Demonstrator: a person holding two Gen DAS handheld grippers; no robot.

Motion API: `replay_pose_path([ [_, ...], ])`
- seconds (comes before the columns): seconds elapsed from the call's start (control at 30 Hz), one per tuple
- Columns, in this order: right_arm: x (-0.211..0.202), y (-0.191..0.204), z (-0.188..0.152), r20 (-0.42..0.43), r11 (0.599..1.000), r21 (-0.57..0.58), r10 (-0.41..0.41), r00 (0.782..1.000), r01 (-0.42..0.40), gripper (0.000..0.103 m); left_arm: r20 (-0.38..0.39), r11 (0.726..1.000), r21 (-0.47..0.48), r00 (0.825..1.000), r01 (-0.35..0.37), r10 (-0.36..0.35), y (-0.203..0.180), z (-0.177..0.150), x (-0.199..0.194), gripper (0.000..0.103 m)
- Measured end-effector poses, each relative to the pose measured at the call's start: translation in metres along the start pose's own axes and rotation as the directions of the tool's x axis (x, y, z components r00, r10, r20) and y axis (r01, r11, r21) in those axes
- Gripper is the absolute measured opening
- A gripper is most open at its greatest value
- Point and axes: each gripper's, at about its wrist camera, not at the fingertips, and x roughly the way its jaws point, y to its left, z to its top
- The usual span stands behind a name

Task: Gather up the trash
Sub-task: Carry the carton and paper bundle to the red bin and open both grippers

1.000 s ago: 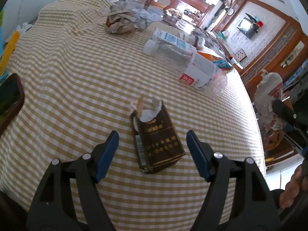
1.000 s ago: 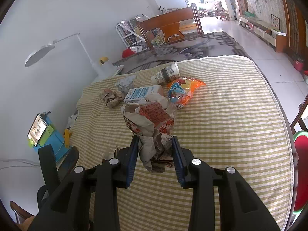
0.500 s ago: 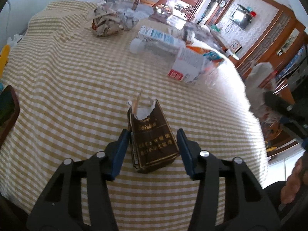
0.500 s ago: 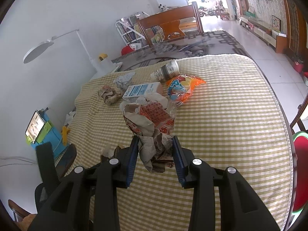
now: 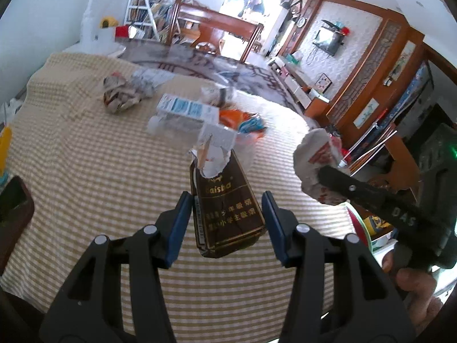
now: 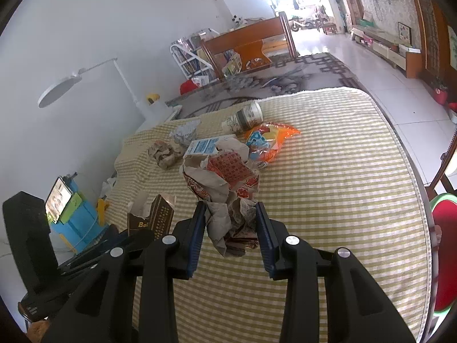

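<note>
Holding trash in both grippers at this moment. Left gripper (image 5: 227, 223) had its jaws clamped on the torn brown cigarette pack (image 5: 227, 211), centre of the left-wrist frame; the pack looked lifted off the yellow-checked tablecloth on the table (image 5: 85, 171), though I couldn't confirm clearance. Right gripper (image 6: 230, 228) had its jaws clamped on the crumpled white-and-red paper wrapper (image 6: 228, 197), centre of the right-wrist frame.

Left on the table, upper middle of the right-wrist frame: blue-and-white milk carton (image 6: 204, 145), orange snack bag (image 6: 268, 140), tipped paper cup (image 6: 242, 118), brown paper wad (image 6: 165, 154), grey crumpled wad (image 6: 184, 134). No bin was identifiable in either view.

My read, step in hand was carrying both pieces to a bin:
- Keep squeeze steady; the pack was gripped on its flat sides and could crush or slip.
- The wrapper hung loose below the jaws, so move slowly.
- Keep both loads apart while travelling.
- Release only once over the bin.
</note>
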Motion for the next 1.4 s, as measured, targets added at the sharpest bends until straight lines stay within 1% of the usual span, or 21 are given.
replay_pose_path([
  [0.37,-0.028,-0.018,0.005,0.085,0.997,0.077,0.013,0.996,-0.019,0.035,0.017,0.999,0.034,0.999,0.037,-0.038,-0.021,0.008,-0.009,0.049],
  [0.5,-0.045,-0.030,0.004,0.123,0.991,0.123,0.033,0.992,-0.048,0.035,0.017,0.997,0.046,0.998,0.055,-0.056,-0.029,0.012,-0.010,0.049],
  [0.63,-0.075,-0.052,-0.006,0.167,0.974,0.197,0.081,0.983,-0.114,0.036,-0.004,0.994,0.066,0.996,0.091,-0.091,-0.042,0.014,-0.004,0.049],
  [0.73,-0.100,-0.067,-0.015,0.200,0.971,0.216,0.057,0.978,-0.101,0.036,-0.044,0.987,0.093,0.991,0.134,-0.130,-0.059,0.014,0.010,0.049],
  [0.8,-0.116,-0.082,-0.018,0.217,0.971,0.230,0.009,0.976,-0.060,0.036,-0.096,0.975,0.101,0.978,0.196,-0.186,-0.076,0.014,0.024,0.049],
  [0.83,-0.123,-0.092,-0.020,0.230,0.966,0.252,-0.006,0.973,-0.054,0.036,-0.113,0.970,0.102,0.972,0.219,-0.207,-0.082,0.014,0.029,0.049],
  [0.9,-0.131,-0.113,-0.022,0.247,0.950,0.305,-0.015,0.969,-0.063,0.036,-0.166,0.954,0.114,0.952,0.279,-0.259,-0.102,0.015,0.045,0.049],
  [0.93,-0.135,-0.122,-0.023,0.250,0.944,0.326,-0.028,0.968,-0.056,0.036,-0.207,0.938,0.122,0.933,0.323,-0.295,-0.117,0.016,0.055,0.049],
  [1.0,-0.146,-0.145,-0.027,0.263,0.930,0.366,-0.080,0.962,-0.022,0.036,-0.257,0.914,0.139,0.906,0.380,-0.337,-0.140,0.018,0.070,0.049],
  [1.07,-0.157,-0.165,-0.035,0.258,0.918,0.392,-0.164,0.952,0.052,0.036,-0.297,0.890,0.181,0.886,0.418,-0.356,-0.168,0.019,0.083,0.049],
  [1.13,-0.162,-0.187,-0.043,0.245,0.896,0.435,-0.211,0.946,0.087,0.036,-0.334,0.862,0.226,0.868,0.453,-0.368,-0.194,0.018,0.096,0.049],
  [1.17,-0.165,-0.202,-0.048,0.232,0.878,0.469,-0.231,0.945,0.100,0.036,-0.358,0.848,0.243,0.856,0.471,-0.373,-0.210,0.017,0.105,0.049],
  [1.23,-0.168,-0.224,-0.056,0.214,0.848,0.516,-0.265,0.940,0.121,0.036,-0.404,0.828,0.244,0.829,0.505,-0.386,-0.232,0.011,0.120,0.050],
  [1.27,-0.170,-0.232,-0.060,0.206,0.834,0.536,-0.282,0.937,0.133,0.036,-0.436,0.814,0.248,0.811,0.525,-0.391,-0.246,0.007,0.130,0.050],
  [1.3,-0.171,-0.238,-0.062,0.201,0.823,0.551,-0.295,0.934,0.140,0.037,-0.458,0.805,0.262,0.803,0.533,-0.382,-0.258,0.002,0.136,0.050],
  [1.33,-0.170,-0.242,-0.063,0.198,0.814,0.562,-0.304,0.932,0.146,0.039,-0.477,0.797,0.283,0.799,0.534,-0.366,-0.267,-0.003,0.142,0.050],
  [1.4,-0.174,-0.253,-0.069,0.189,0.789,0.591,-0.338,0.922,0.168,0.046,-0.515,0.769,0.339,0.791,0.542,-0.330,-0.287,-0.016,0.153,0.051],
])
